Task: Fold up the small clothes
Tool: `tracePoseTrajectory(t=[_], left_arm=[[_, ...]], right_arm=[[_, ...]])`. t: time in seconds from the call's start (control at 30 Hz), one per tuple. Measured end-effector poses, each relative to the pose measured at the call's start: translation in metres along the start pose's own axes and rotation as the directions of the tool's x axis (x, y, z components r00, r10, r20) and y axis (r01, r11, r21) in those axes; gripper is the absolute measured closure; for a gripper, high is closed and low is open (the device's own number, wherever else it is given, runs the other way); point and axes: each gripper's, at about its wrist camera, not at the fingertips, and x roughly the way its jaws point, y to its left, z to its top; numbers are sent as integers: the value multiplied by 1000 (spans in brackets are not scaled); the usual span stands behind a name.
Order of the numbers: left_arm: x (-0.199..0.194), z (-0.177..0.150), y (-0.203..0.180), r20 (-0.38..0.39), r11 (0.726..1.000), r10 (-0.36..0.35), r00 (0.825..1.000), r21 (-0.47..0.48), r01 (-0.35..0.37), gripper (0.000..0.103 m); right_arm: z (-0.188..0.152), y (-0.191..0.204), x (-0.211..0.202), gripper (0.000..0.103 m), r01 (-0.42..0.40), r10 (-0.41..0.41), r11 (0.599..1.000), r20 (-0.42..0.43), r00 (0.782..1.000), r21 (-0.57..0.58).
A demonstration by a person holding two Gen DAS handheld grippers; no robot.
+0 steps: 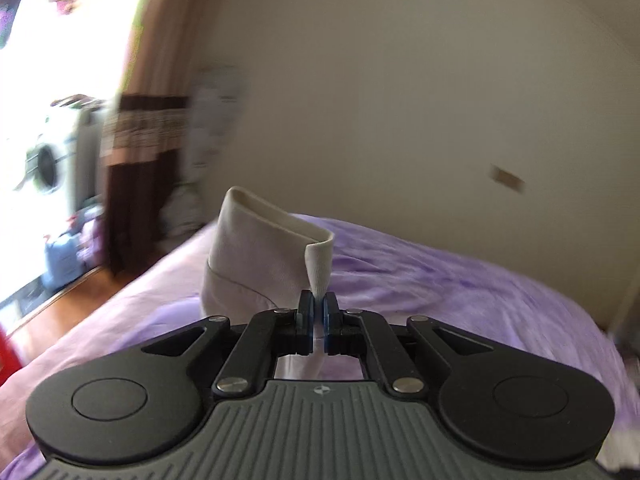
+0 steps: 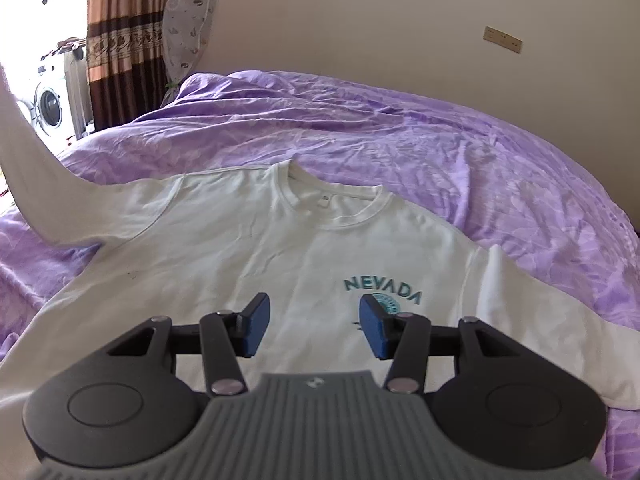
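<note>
A white shirt [image 2: 248, 248] with "NEVADA" printed in teal lies face up on a purple bedspread [image 2: 440, 152], neckline toward the far wall. Its body is spread flat. One sleeve [image 2: 36, 184] rises off the bed at the far left, pulled up and away from the body, most likely so it can be folded across the chest.

The left claw [image 1: 319, 312] is pinched fully closed on that sleeve's ribbed cuff [image 1: 276, 248]; a thin strip of cuff fabric stands between its pads, and the cuff's open loop curls beyond them. That view is blurred by motion.

The right claw [image 2: 312, 328] hangs over the shirt's lower chest, beside the lettering, its blue pads [image 2: 256, 328] about half apart with nothing between them. It seems to wait there, perhaps ready to pin the body or take the other sleeve, which lies flat at the right.

At the far left stand a striped curtain [image 2: 120, 40] and a washing machine [image 2: 48, 100].
</note>
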Motion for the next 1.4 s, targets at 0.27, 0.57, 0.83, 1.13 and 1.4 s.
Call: tracePoseTrajectory(t=[0.27, 0.57, 0.83, 1.13, 1.4], left_arm=[[77, -112, -133, -239, 952, -185, 953, 198, 234, 100], [130, -243, -153, -579, 890, -254, 775, 174, 422, 93], [114, -231, -128, -653, 827, -386, 652, 68, 558, 63], [123, -193, -45, -582, 927, -209, 785, 138, 349, 63], [133, -193, 5, -590, 957, -128, 797, 137, 256, 63]], right_arm=[[1, -40, 6, 47, -41, 40, 991, 8, 999, 124], [-32, -51, 51, 47, -73, 102, 975, -130, 986, 209], [-37, -51, 75, 47, -141, 211, 934, -189, 959, 329], [-28, -44, 108, 72, -209, 342, 846, -197, 919, 491], [-28, -36, 132, 81, -228, 391, 806, -201, 898, 547]])
